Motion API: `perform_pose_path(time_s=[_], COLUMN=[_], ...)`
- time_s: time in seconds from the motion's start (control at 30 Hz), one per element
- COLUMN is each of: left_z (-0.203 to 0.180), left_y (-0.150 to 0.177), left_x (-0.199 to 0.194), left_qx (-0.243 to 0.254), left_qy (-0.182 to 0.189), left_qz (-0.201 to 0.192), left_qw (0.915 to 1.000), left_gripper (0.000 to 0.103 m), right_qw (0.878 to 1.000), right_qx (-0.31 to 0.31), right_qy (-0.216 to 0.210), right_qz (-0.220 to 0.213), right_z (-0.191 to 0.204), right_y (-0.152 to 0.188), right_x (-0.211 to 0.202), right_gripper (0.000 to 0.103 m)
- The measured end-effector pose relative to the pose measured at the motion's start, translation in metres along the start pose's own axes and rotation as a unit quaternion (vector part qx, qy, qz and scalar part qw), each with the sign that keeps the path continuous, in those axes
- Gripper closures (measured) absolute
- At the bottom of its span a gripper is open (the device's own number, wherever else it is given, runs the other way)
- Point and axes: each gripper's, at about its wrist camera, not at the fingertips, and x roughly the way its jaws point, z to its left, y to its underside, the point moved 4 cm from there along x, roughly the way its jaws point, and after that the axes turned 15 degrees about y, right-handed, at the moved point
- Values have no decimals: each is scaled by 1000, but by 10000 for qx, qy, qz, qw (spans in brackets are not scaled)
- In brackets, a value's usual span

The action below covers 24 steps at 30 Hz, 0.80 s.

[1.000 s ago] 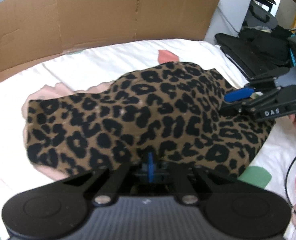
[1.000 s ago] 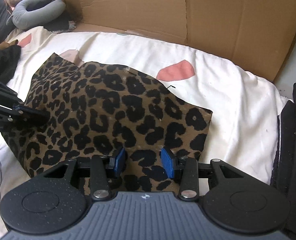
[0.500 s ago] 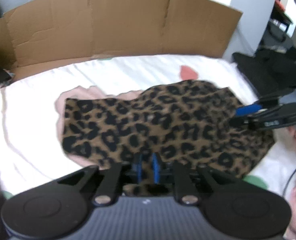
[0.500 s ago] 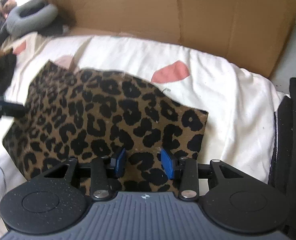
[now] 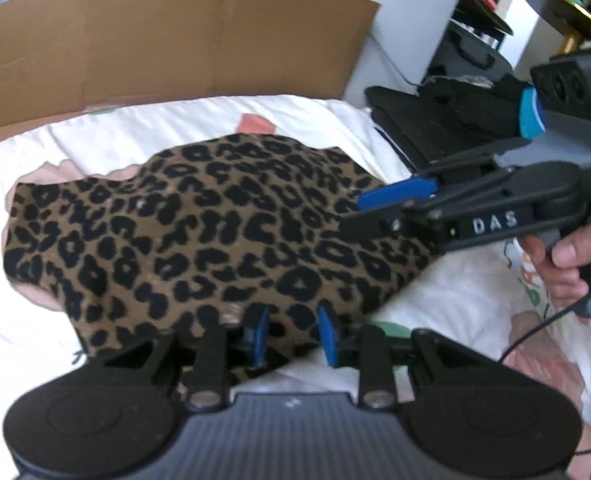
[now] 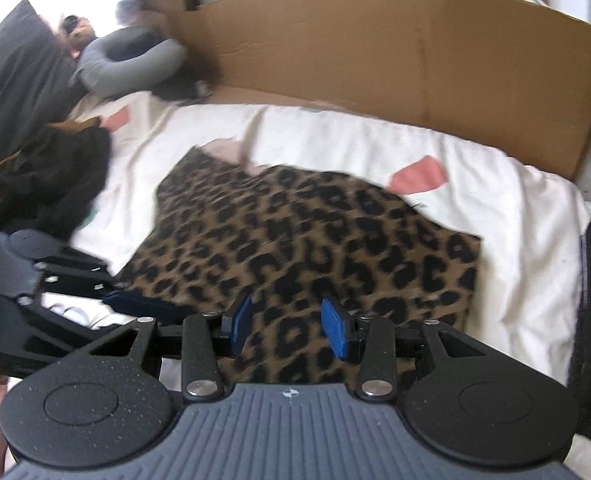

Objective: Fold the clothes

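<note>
Both views are taken low and close from the near edge of the leopard-print garment [image 5: 199, 232], faced toward the cardboard wall [image 5: 167, 36]. Garment [image 6: 307, 240] and cardboard [image 6: 395, 52] are shared, from left and right sides.

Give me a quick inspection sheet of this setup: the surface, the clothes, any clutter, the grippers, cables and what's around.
Surface: white bedsheet with pink patches.
Job's things: leopard-print garment lying flat on the sheet.
Clutter: dark clothing at the sheet's left edge; grey neck pillow behind it.
Grippers: left gripper open over the garment's near edge; right gripper open above the garment, gripping nothing.
Cables: thin black cable by the hand.
Surroundings: cardboard sheet standing behind the bed.
</note>
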Motion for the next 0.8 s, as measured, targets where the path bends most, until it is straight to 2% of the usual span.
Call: perform_pose_path(time_s=[0.27,0.6,0.8], left_z=[3,8,16], left_y=[8,13,17], left_x=[18,27,14], left_qx=[239,575,506], left_qy=[-226,-301,-453], left_qz=[171,293,307], left_qw=[9993,9975,9972], left_gripper=[73,73,76], right_qw=[9988,9927,9922], right_qx=[-432,-1123,-1092], right_qy=[41,401,562], right_qz=[231,181,223], right_z=[24,22,5], right_y=[27,43,47], right_x=[9,25,19], right_gripper=[57,59,59])
